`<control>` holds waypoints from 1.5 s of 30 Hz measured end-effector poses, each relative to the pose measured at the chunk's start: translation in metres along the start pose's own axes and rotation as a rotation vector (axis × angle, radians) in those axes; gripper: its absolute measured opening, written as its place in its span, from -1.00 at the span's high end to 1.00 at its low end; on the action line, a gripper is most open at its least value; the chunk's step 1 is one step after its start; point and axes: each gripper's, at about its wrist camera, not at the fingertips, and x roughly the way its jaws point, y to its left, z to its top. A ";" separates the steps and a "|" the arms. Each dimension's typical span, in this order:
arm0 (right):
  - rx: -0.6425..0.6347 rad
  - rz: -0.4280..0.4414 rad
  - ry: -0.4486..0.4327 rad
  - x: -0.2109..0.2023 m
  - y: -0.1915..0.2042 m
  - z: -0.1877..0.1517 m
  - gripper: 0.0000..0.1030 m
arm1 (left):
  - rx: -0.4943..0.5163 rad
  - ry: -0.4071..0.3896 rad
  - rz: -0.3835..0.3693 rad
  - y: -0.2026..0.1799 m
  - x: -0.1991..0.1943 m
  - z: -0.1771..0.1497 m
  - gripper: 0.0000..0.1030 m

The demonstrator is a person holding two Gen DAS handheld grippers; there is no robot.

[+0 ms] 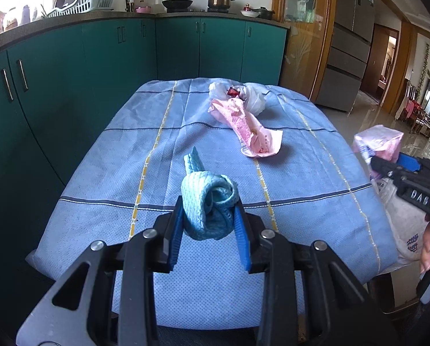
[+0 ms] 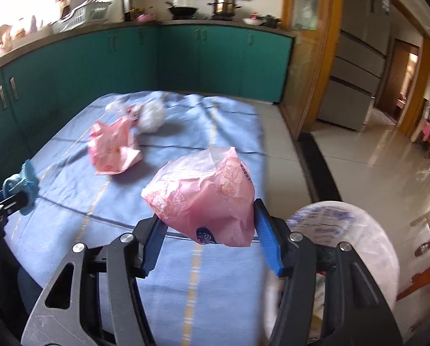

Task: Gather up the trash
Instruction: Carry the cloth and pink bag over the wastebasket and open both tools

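Only clear text: "DAS" in raised letters on the black body of the right gripper (image 1: 388,163), seen from left wrist cam. Pink bag (image 1: 251,132) on the tablecloth has red print, too small to read; blue print on held pink bag (image 2: 206,201) is blurred.

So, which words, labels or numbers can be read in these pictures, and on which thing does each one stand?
"DAS": raised letters on the right gripper, seen from the left wrist; the word may run on, hidden.
Pink wrapper on the table: red print, too small to read.
Pink bag in the right gripper: dark print along its edge, blurred.
White bag: blue print, blurred.
Fridge sticker: unreadable.
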 end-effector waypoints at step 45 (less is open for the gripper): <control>0.363 -0.314 0.074 -0.020 -0.192 -0.079 -0.71 | 0.133 -0.044 -0.080 -0.173 0.059 0.041 -0.49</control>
